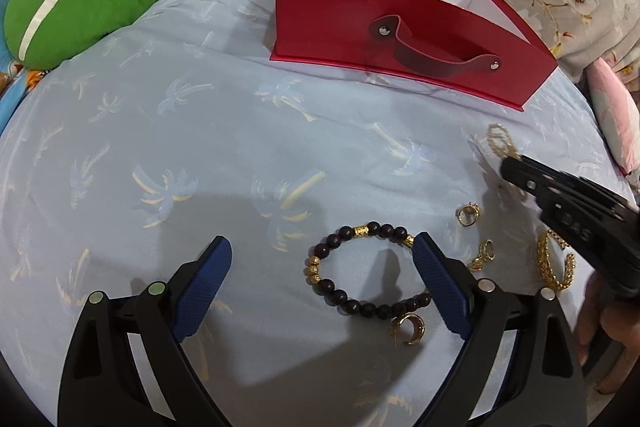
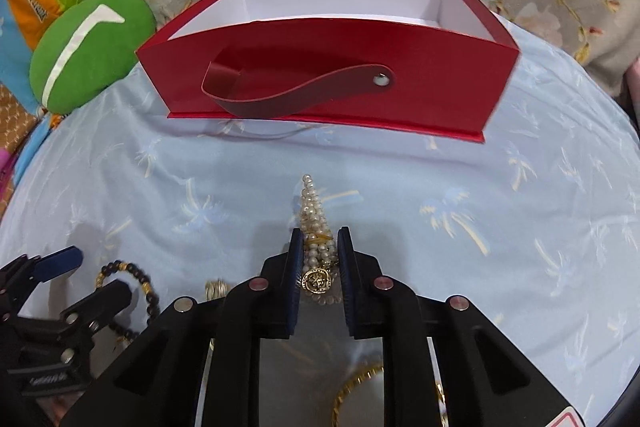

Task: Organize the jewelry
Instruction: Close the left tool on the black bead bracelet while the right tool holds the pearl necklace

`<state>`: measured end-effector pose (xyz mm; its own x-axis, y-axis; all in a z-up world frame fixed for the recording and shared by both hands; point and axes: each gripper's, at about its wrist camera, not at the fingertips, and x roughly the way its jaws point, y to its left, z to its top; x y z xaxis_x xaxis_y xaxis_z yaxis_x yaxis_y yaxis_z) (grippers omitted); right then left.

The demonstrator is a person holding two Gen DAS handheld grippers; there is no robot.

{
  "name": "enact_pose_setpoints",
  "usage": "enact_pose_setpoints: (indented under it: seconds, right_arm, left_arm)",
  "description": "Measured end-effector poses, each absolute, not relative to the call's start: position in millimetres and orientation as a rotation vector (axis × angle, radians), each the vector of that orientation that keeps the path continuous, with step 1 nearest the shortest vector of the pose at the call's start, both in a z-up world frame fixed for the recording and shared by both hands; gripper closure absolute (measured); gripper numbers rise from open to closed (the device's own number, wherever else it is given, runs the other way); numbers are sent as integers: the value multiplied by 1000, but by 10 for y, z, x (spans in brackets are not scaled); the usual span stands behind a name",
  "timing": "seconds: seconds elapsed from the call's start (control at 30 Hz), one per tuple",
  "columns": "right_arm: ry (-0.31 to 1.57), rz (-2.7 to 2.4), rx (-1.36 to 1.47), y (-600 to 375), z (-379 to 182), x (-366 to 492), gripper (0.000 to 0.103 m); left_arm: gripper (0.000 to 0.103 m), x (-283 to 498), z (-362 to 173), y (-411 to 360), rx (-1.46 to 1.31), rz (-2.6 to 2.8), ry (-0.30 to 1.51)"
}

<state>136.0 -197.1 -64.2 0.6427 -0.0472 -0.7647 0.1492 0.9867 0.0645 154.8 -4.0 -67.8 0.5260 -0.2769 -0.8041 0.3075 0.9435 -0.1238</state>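
The right tool (image 2: 319, 247) is clamped on the pearl bracelet (image 2: 312, 211); it next needs lifting into the far red box (image 2: 320, 83). The left tool (image 1: 322, 279) stands apart by the dark bead bracelet (image 1: 360, 267).

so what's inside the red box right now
The red box shows only its white inner walls, with no jewelry visible. Its front wall hides the floor, so the bottom cannot be checked. The pearl bracelet is outside it, between the right gripper pads.
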Motion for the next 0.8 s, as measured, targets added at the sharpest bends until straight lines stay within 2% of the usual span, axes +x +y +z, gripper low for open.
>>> enact_pose_setpoints:
  seconds: [0.5, 0.63, 0.8]
  right_arm:
    - [849, -116, 240, -2165, -617, 1005, 87]
    - [850, -112, 247, -2167, -626, 985, 87]
    - [849, -109, 253, -2154, -633, 954, 87]
  left_arm:
    - [13, 1404, -723, -387, 144, -367, 919]
    - [32, 1381, -698, -393, 155, -360, 899]
    - [46, 1381, -663, -340, 120, -375, 901]
